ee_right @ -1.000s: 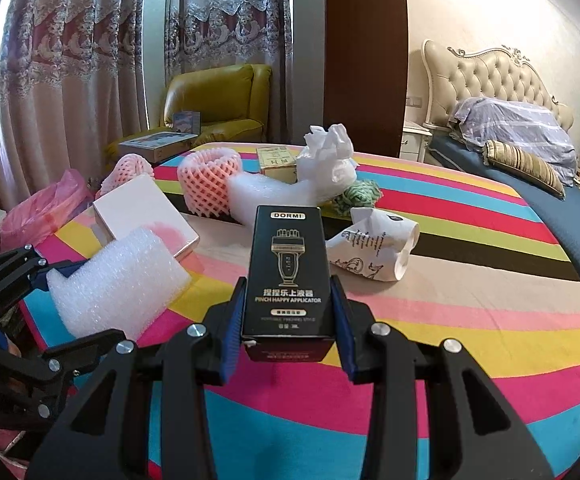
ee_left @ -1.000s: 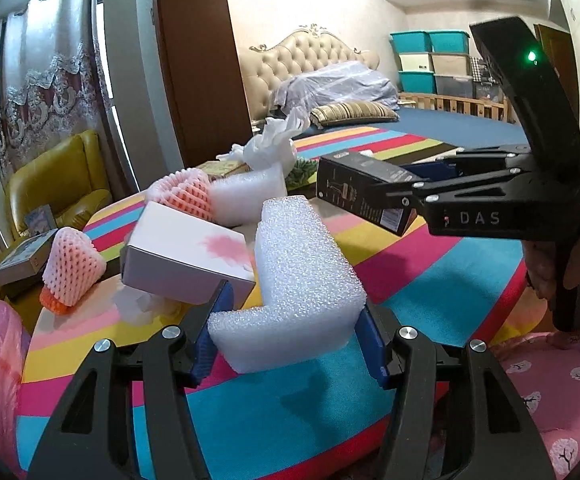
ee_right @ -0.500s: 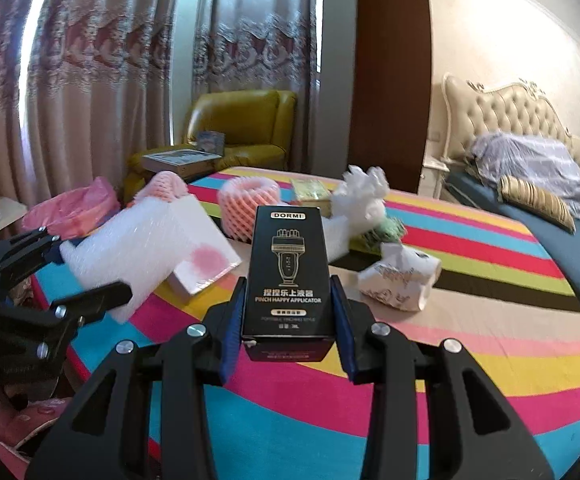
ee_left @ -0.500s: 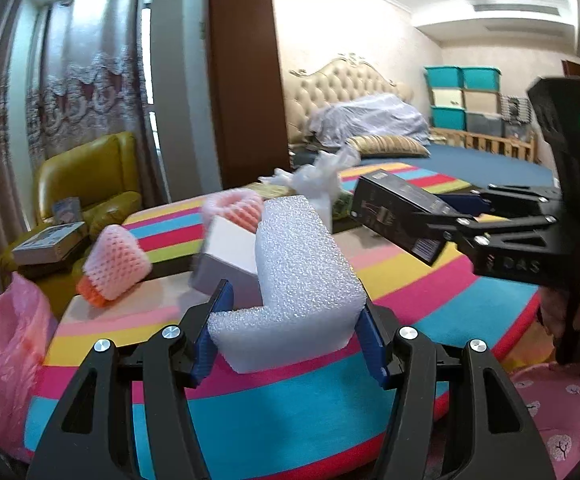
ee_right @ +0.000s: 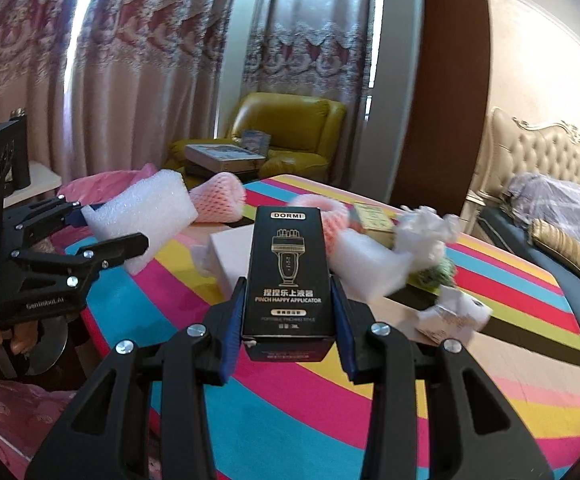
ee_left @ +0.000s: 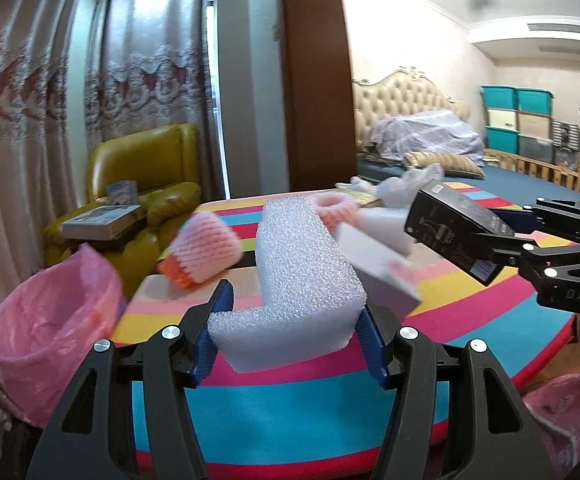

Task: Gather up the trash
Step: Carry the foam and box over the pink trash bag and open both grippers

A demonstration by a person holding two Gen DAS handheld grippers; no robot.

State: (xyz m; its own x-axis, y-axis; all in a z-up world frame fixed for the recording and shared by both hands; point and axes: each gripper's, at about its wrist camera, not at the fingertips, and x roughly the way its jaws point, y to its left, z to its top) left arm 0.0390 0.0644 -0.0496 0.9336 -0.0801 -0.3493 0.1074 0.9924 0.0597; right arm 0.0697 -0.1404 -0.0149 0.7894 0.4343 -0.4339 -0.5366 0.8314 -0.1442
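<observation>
My left gripper (ee_left: 291, 322) is shut on an L-shaped white foam block (ee_left: 297, 276), held above the near edge of the striped round table (ee_left: 290, 408). My right gripper (ee_right: 288, 320) is shut on an upright black DORMI box (ee_right: 288, 272). The left wrist view shows that black box (ee_left: 453, 232) and the right gripper at the right; the right wrist view shows the foam block (ee_right: 142, 212) and left gripper (ee_right: 106, 224) at the left. A bin lined with a pink bag (ee_left: 54, 332) stands open at the table's left side.
On the table lie two pink foam fruit nets (ee_left: 204, 250), a white flat box (ee_left: 377, 276), white plastic wrap (ee_right: 425, 228), a crumpled paper carton (ee_right: 453, 316) and a small yellow box (ee_right: 371, 218). A yellow armchair (ee_left: 138, 184) stands behind; a bed (ee_left: 429, 140) lies at the right.
Both grippers have swung left with their loads still held. The pink-lined bin has come well into the left wrist view, and the curtains and armchair now fill more of both views.
</observation>
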